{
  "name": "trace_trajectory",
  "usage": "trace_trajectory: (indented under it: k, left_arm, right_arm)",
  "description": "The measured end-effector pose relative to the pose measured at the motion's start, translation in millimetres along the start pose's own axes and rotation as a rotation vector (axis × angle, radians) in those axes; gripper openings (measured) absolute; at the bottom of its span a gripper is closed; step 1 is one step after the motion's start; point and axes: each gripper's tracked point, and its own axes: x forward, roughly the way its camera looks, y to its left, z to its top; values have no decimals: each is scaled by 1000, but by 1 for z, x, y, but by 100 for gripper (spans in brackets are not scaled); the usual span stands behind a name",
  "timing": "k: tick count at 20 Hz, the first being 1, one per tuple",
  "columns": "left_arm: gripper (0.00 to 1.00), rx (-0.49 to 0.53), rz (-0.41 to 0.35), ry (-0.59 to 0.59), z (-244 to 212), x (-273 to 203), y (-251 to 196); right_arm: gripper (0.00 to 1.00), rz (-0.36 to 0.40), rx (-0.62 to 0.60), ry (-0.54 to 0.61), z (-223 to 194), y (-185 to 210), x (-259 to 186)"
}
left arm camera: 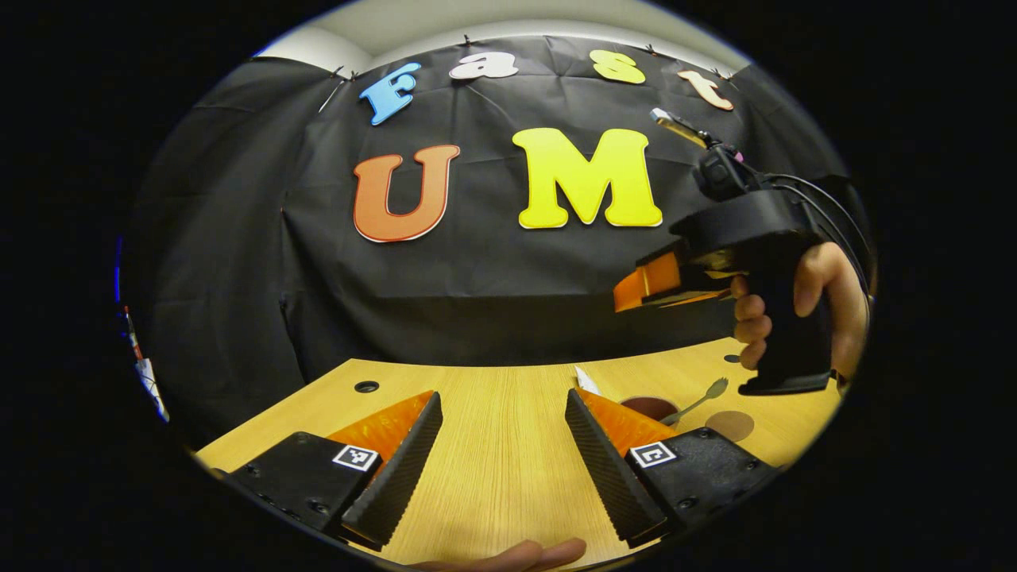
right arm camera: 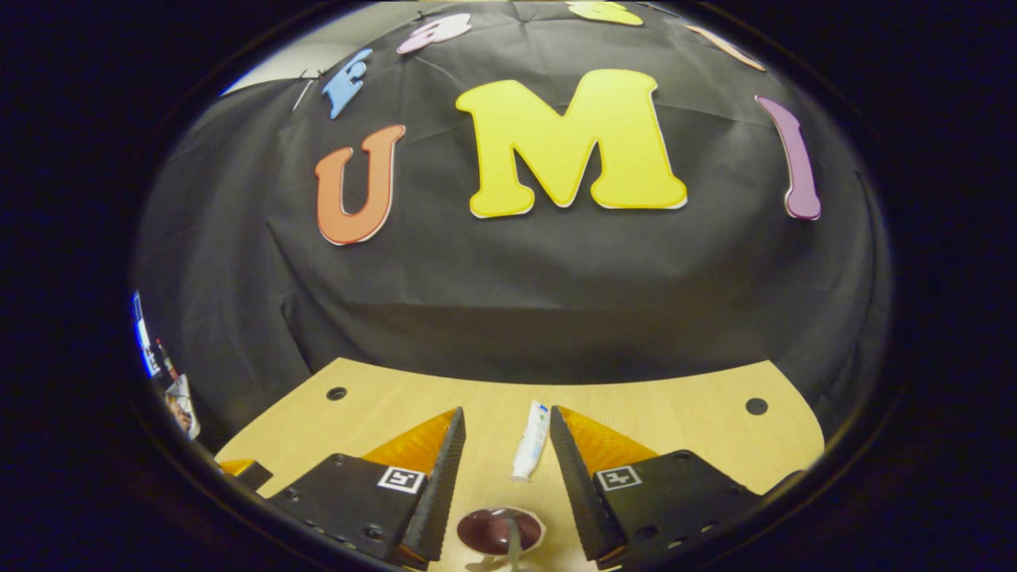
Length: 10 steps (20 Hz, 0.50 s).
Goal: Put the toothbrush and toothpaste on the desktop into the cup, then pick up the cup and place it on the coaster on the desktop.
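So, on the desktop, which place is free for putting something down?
Bare wood lies between the left gripper's open fingers and toward the left hole. It is crowded near the right: toothpaste, dark cup and toothbrush sit close together.

White toothpaste tube [right arm camera: 531, 442] lies flat on the wooden desktop [right arm camera: 683, 413], lengthwise away from the camera. Nearer, a dark round cup [right arm camera: 496, 531] seen from above, apparently on a pale coaster. Toothbrush [left arm camera: 699, 400] leans at its rim.
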Motion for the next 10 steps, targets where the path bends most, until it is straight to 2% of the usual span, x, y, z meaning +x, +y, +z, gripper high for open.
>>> trace_trajectory:
  k: [3, 6, 8, 10]
  left_arm:
    - [99, -25, 14, 0, -2, 0, 12]
    - [99, -50, 3, -3, -10, 3, 20]
    - [99, -60, 18, 15, -21, 3, 28]
    - [99, -61, 14, 29, -25, 4, 28]
  right_arm:
    - [64, -27, 16, 107, -5, 5, 43]
    - [63, -69, -14, 256, -40, 10, 106]
    - [63, -78, -51, 321, -64, 10, 126]
    - [63, -122, -79, 361, -85, -3, 148]
